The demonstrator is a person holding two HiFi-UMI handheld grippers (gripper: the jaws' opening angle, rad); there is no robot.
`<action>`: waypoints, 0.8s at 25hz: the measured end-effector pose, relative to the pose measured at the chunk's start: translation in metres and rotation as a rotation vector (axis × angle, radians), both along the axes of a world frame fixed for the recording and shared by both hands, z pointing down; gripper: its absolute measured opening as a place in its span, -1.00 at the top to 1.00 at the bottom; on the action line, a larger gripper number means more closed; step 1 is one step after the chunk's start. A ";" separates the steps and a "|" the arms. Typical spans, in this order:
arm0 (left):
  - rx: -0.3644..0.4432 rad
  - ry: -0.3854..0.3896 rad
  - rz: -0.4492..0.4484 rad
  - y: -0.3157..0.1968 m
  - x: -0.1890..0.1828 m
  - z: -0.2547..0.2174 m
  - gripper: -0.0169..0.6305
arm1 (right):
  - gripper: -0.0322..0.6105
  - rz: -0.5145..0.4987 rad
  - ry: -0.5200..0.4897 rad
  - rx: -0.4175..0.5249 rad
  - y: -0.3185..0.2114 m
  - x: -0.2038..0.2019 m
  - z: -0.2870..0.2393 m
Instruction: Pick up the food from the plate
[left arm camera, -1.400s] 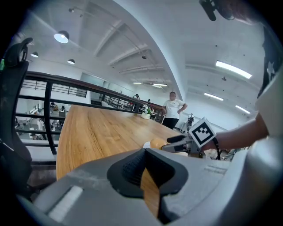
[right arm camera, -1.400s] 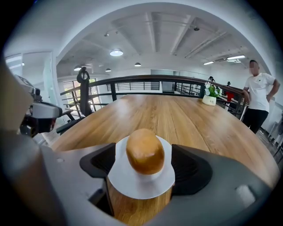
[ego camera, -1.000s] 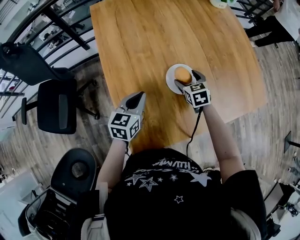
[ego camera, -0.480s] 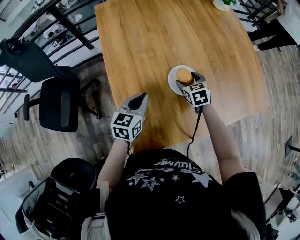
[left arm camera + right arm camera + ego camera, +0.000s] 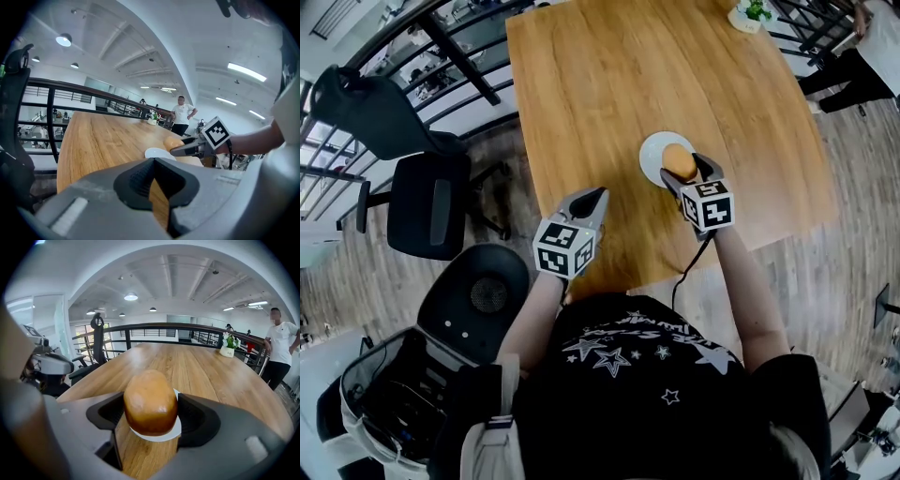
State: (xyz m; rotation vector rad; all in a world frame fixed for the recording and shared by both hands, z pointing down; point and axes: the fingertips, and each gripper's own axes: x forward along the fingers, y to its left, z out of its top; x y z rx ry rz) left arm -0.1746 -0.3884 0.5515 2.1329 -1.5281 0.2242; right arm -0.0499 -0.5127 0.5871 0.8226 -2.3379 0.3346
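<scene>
The right gripper (image 5: pixel 684 170) pinches the bread roll (image 5: pixel 679 161), one pad against each side of it, over the near-right part of the white plate (image 5: pixel 654 150). The plate sits on the wooden table (image 5: pixel 609 84), nearer the person's edge than the far one. Beyond it a wide stretch of bare wood runs up to a small potted plant (image 5: pixel 750 13) at the far right corner.

The left gripper (image 5: pixel 595 197) hangs over the table's near edge, well apart from the plate, its jaws pressed together with nothing between them.

Left of the table stand a black office chair (image 5: pixel 431 202) and a dark railing (image 5: pixel 441 56). A standing person (image 5: pixel 862 47) is past the right corner.

The roll and the jaws cover the plate's near rim. No view shows whether the roll's underside touches the plate. The top of the head view cuts off the table's far edge.
</scene>
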 end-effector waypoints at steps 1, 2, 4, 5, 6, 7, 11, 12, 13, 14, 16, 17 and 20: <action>0.004 -0.002 0.002 0.002 0.003 -0.003 0.94 | -0.21 0.006 -0.008 0.003 0.002 0.003 -0.005; 0.008 -0.004 0.004 0.004 0.006 -0.007 0.94 | -0.21 0.013 -0.016 0.005 0.005 0.007 -0.010; 0.015 -0.007 0.007 0.010 0.012 -0.013 0.94 | -0.21 0.025 -0.035 0.010 0.012 0.013 -0.020; 0.018 -0.008 0.009 0.013 0.014 -0.016 0.94 | -0.21 0.030 -0.043 0.013 0.015 0.016 -0.024; 0.020 -0.009 0.011 0.017 0.017 -0.018 0.94 | -0.21 0.034 -0.051 0.015 0.019 0.019 -0.029; 0.021 -0.010 0.014 0.020 0.020 -0.020 0.94 | -0.21 0.037 -0.059 0.018 0.023 0.022 -0.033; 0.023 -0.015 0.024 0.036 0.031 -0.029 0.94 | -0.21 0.053 -0.082 0.017 0.043 0.037 -0.045; 0.027 -0.017 0.027 0.040 0.034 -0.031 0.94 | -0.21 0.059 -0.089 0.016 0.049 0.041 -0.047; 0.032 -0.020 0.031 0.044 0.037 -0.033 0.94 | -0.21 0.063 -0.096 0.015 0.054 0.044 -0.048; 0.038 -0.023 0.033 0.048 0.040 -0.035 0.94 | -0.21 0.067 -0.103 0.014 0.060 0.047 -0.049; 0.047 -0.029 0.038 0.055 0.045 -0.037 0.94 | -0.21 0.071 -0.115 0.016 0.071 0.052 -0.051; 0.050 -0.032 0.039 0.059 0.047 -0.038 0.94 | -0.21 0.072 -0.120 0.018 0.076 0.055 -0.052; 0.057 -0.039 0.043 0.070 0.054 -0.040 0.94 | -0.21 0.082 -0.139 0.021 0.090 0.062 -0.054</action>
